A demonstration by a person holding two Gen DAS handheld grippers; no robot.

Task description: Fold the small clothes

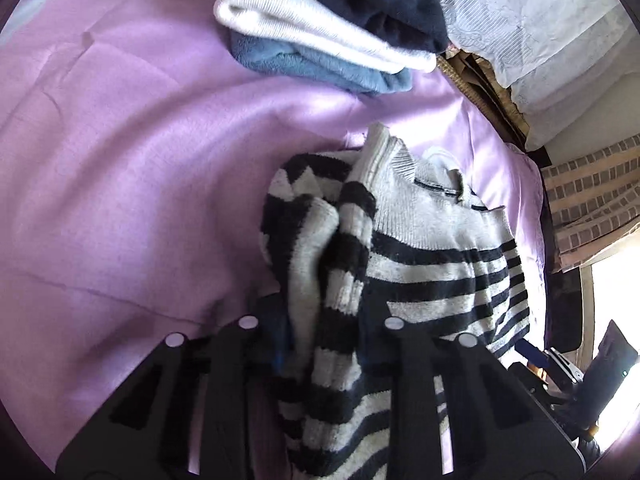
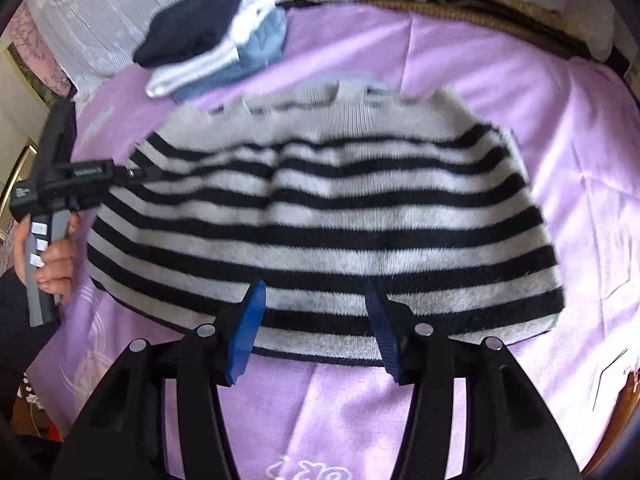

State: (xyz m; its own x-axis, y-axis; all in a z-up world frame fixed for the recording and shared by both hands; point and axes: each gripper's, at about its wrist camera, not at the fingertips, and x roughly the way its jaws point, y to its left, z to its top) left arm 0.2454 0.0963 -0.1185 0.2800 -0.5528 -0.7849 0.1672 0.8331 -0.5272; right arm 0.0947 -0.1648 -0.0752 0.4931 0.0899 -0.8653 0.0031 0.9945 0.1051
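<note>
A grey sweater with black stripes (image 2: 320, 216) lies spread on the purple bedspread (image 2: 560, 120). My left gripper (image 1: 320, 320) is shut on a bunched sleeve of the sweater (image 1: 332, 248) and holds it up over the sweater's left side. That gripper also shows at the far left of the right wrist view (image 2: 120, 172), in a hand. My right gripper (image 2: 316, 320) is open, its blue fingers (image 2: 248, 332) spread just above the sweater's near hem, holding nothing.
A stack of folded clothes, dark navy on white on blue (image 2: 212, 32) (image 1: 332, 20), sits at the far side of the bed. White lace pillows (image 1: 540, 20) and a woven mat edge (image 2: 480, 16) lie behind it. A window and brick-pattern curtain (image 1: 592, 200) are off the bed.
</note>
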